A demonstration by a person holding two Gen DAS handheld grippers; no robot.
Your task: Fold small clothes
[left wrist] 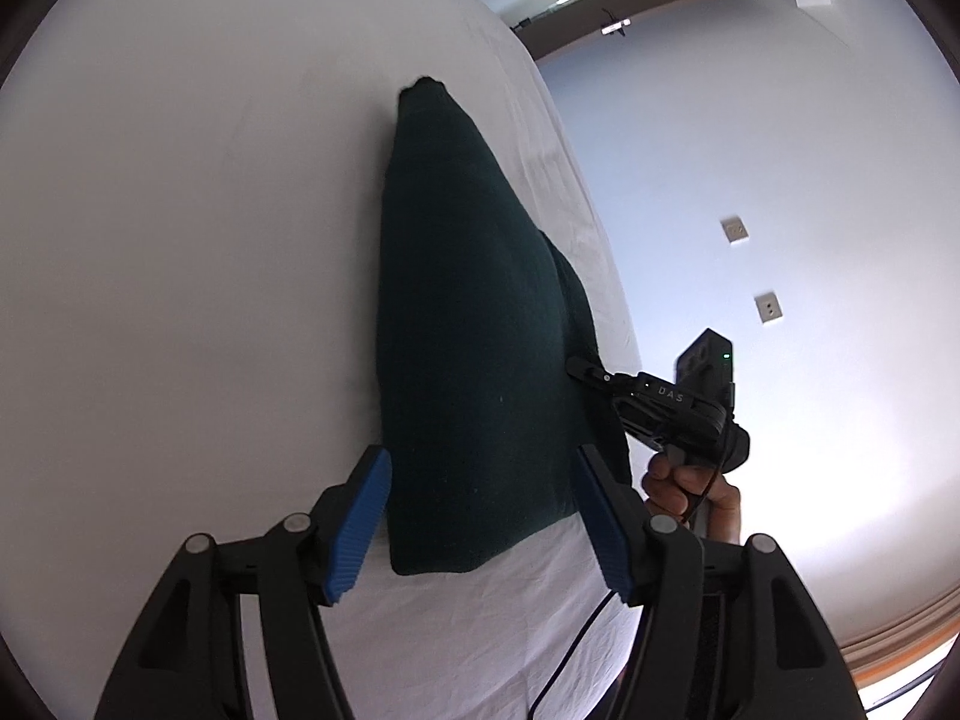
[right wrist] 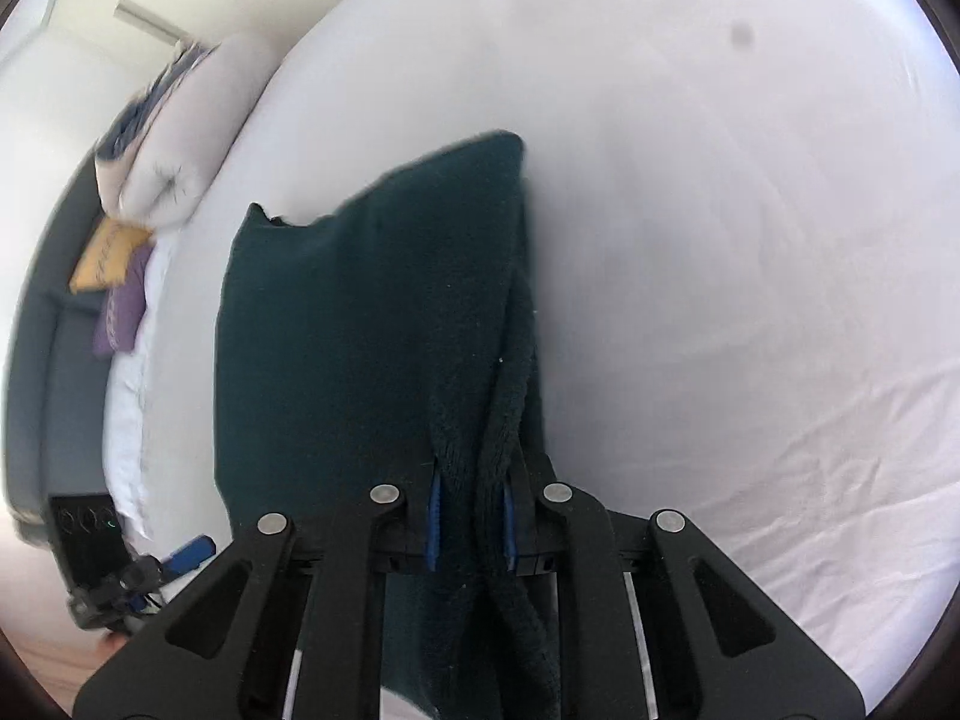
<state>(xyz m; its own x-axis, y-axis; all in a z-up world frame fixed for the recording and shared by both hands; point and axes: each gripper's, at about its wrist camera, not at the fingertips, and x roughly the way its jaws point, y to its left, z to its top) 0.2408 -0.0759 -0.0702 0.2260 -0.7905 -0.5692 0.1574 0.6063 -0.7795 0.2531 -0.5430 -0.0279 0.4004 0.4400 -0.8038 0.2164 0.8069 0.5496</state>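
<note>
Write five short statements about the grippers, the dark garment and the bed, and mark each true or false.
1. The right gripper is shut on the dark green garment. True.
2. The left gripper is clamped on the garment. False: its fingers are spread wide, on either side of the garment's near end.
3. The garment lies on a white bed sheet. True.
4. The garment is bright red. False: it is dark green.
5. A yellow cushion and a purple cushion sit beside the bed. True.
</note>
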